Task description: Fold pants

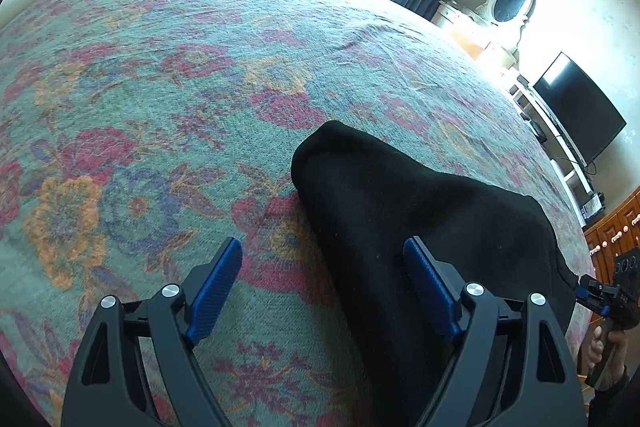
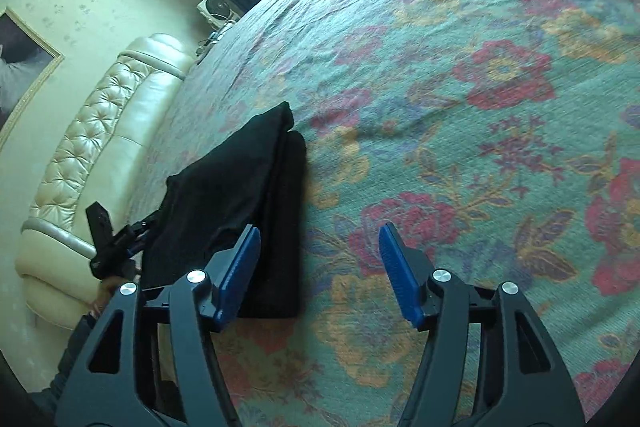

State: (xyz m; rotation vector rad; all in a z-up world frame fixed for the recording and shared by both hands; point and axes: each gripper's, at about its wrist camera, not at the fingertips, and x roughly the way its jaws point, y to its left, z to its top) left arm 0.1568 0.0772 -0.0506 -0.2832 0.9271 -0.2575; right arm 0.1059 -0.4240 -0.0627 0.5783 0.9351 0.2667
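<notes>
Pants [image 1: 404, 203], black, soft matte knit, lay folded into a thick oblong bundle on the bed [image 1: 168, 75], near its edge; the far end was rounded, and the right wrist view showed two stacked layers with a seam-like step along one long side. The bed was covered by a coarse woven spread, teal ground with red, orange and purple flowers, lightly wrinkled toward the far side. Left gripper [image 1: 324, 287] hung over the near end of the bundle with jaws spread wide, one ribbed blue pad over bare spread, the other over black cloth; nothing pinched. Right gripper [image 2: 318, 271] was likewise spread, nothing between its pads, positioned beside the bundle's long edge, the left pad overlapping the cloth in view. A tufted cream leather headboard [image 2: 100, 131] stood past the pants.
</notes>
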